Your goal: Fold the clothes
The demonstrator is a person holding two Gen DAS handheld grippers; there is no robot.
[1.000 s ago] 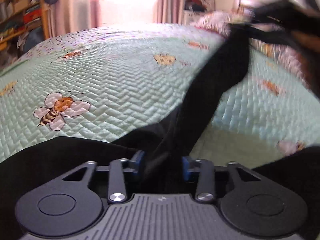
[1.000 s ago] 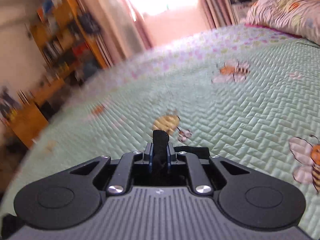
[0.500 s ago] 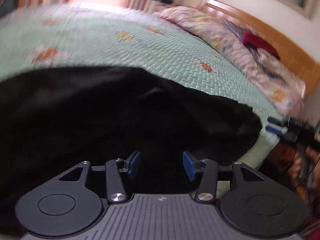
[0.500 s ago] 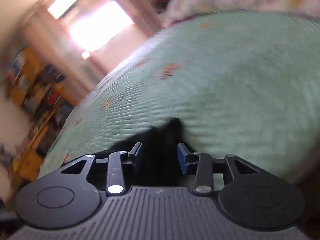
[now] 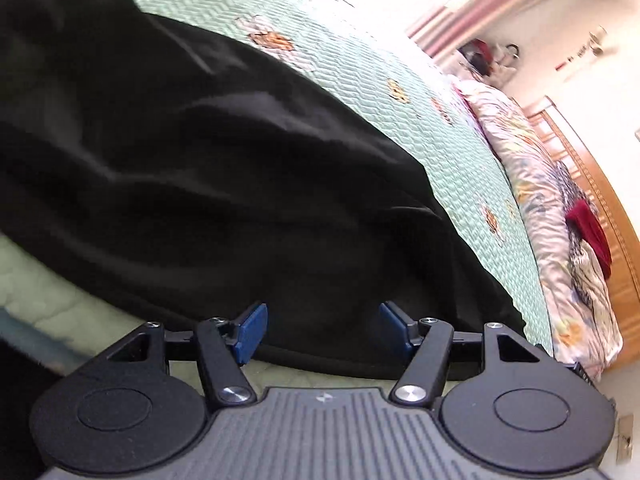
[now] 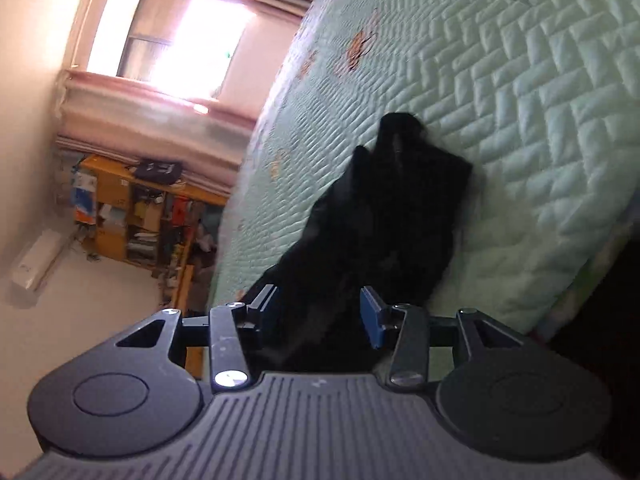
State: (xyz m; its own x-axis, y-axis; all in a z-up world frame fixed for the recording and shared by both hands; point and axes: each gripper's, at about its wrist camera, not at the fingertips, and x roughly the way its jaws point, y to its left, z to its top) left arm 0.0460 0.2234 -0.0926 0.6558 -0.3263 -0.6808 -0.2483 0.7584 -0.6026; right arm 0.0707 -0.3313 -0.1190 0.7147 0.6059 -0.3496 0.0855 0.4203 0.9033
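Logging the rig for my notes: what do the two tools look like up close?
Both match. The left tool and right tool each have a ribbed grey body, two round black discs, black link arms with silver pivot screws, and blue pads on the fingertips. No cables or sleeves show.

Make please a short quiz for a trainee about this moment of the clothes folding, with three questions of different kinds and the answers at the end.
1. True or false: the left gripper is clamped shut on the black garment.
2. On what does the black garment lie? A) a wooden floor B) a green quilted bedspread C) a chair
3. In the right wrist view, what lies between the blue pads of the right gripper?

Key
1. False. Its jaws have just been opening and stand apart, the pads clear of the cloth.
2. B.
3. A narrow end of the black garment; the jaws have just been opening, and the right pad at least stands clear of it.
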